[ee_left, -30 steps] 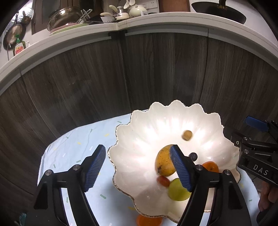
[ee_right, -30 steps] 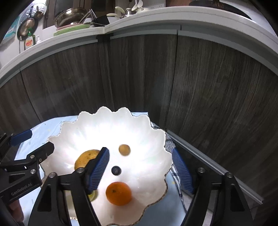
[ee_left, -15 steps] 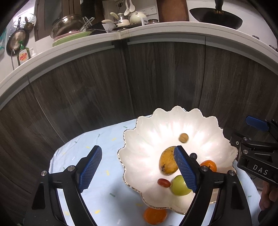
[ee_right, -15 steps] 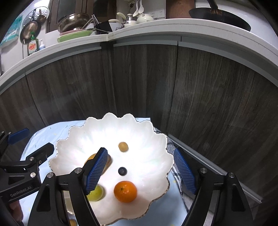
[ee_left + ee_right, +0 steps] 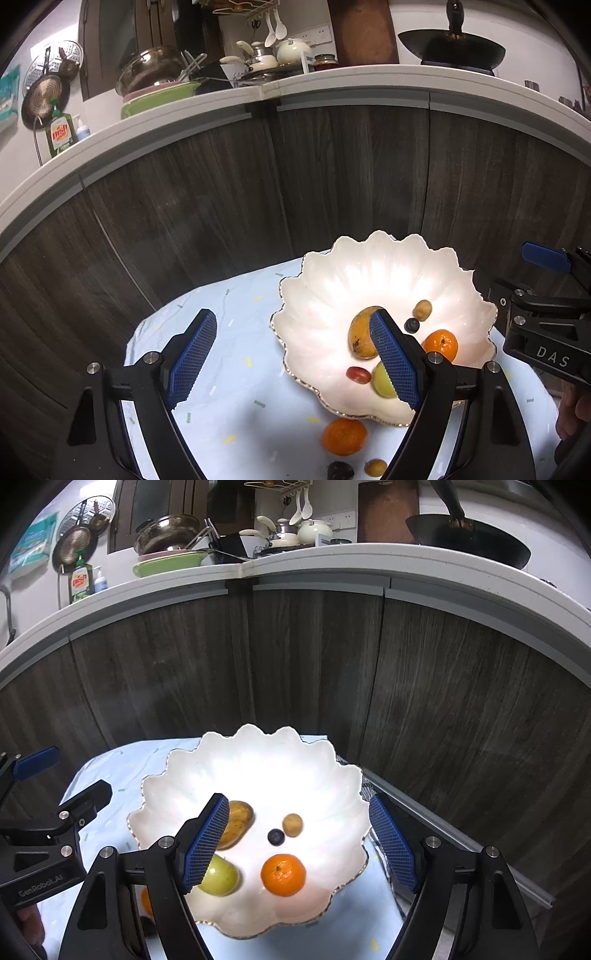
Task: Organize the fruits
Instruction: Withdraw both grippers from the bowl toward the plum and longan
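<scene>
A white scalloped bowl sits on a pale blue cloth spread over a small table, close against dark wood cabinet fronts. Inside it lie a yellow mango, a small tan round fruit, a blueberry, a tangerine, a red grape and a green apple — the apple and grape toward the near rim, the tan fruit farthest in. The blueberry sits just beside the tan fruit, apart from the tangerine.

Outside the bowl, on the cloth at its near edge, rest a second tangerine, a dark round fruit and a small yellow-orange fruit; the last two lie side by side at the very near edge of the view.

The left gripper hangs above the cloth and the bowl's left rim, its blue-padded fingers spread wide with nothing between them. The right gripper hovers over the bowl — its fingers stand equally wide apart and grip nothing; from its camera the tangerine and blueberry show in the gap below, untouched.

Above the cabinets runs a white countertop crowded with pots, a green dish, a wok and a dish-soap bottle.
</scene>
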{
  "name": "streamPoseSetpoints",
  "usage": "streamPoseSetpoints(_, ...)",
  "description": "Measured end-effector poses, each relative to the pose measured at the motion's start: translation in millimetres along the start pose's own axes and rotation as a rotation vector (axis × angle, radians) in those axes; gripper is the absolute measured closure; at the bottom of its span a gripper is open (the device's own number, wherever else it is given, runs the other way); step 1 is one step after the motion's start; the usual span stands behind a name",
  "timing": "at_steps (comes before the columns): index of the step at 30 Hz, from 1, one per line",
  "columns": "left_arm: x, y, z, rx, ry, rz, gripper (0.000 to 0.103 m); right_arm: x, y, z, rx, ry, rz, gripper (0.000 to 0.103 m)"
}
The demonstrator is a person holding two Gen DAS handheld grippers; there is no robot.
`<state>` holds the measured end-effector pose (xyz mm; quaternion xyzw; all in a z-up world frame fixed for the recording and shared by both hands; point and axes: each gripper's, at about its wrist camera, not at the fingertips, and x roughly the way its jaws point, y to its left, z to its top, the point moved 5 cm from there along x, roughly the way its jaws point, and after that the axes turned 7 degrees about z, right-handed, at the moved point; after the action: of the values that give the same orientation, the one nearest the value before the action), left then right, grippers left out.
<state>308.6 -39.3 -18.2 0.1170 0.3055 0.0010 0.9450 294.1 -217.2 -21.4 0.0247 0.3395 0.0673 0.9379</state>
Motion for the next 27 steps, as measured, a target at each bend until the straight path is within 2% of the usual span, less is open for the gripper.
streamPoseSetpoints(15, -23, 10, -22, 0.009, -0.001, -0.018, 0.018, -23, 19, -12, 0.003, -0.015, -0.002, 0.024)
streamPoseSetpoints(27, -32, 15, -47, 0.007, 0.012, -0.043, 0.018, -33, 29, -37, 0.016, 0.006, -0.014, 0.024)
